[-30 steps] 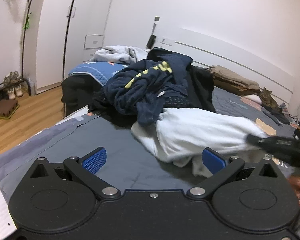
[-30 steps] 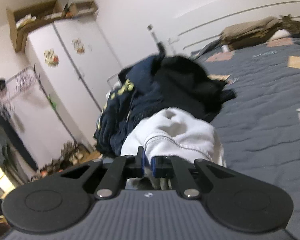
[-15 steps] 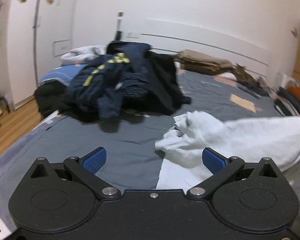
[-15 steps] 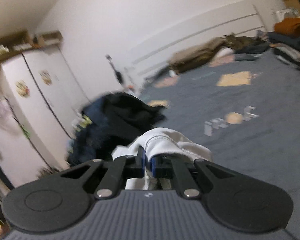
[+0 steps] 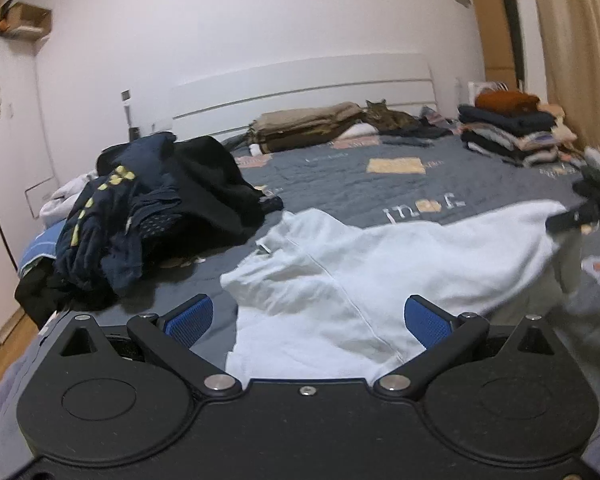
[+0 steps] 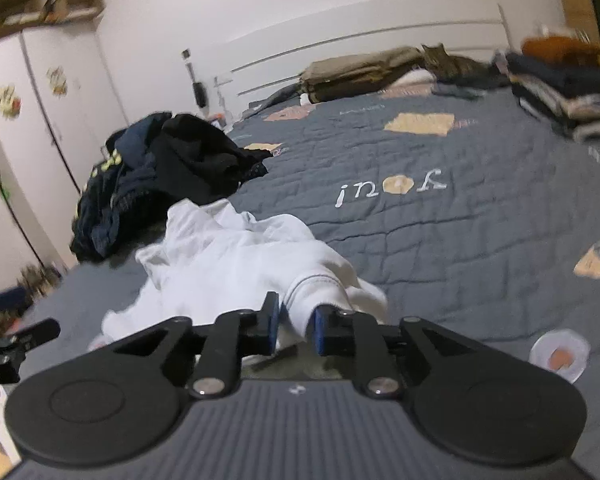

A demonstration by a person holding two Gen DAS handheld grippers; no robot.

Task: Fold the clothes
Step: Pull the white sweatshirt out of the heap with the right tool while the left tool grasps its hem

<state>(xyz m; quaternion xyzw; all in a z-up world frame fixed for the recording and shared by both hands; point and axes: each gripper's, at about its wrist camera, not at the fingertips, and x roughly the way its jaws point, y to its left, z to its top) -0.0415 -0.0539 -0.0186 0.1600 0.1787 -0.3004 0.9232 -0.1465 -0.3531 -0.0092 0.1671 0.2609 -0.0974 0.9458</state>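
Observation:
A white garment (image 5: 340, 272) lies stretched across the grey quilted bed (image 5: 360, 184). My left gripper (image 5: 306, 320) is open, its blue pads on either side of the garment's near part, not closed on it. My right gripper (image 6: 296, 322) has its jaws slightly parted with a cuff or hem of the white garment (image 6: 240, 264) between the pads. The right gripper also shows in the left wrist view (image 5: 580, 216), at the garment's far right end. A pile of dark unfolded clothes (image 5: 148, 208) sits to the left.
A stack of folded clothes (image 5: 512, 128) stands at the far right of the bed. A cat (image 5: 392, 116) lies by tan bedding (image 5: 308, 124) at the white headboard. White wardrobes (image 6: 40, 128) stand left. The bed's near-left edge drops to a wooden floor (image 5: 4, 332).
The right gripper pulled the white garment out of the pile and to the right, spreading it over the bed, and its jaws have parted a little. The left gripper turned right, still open.

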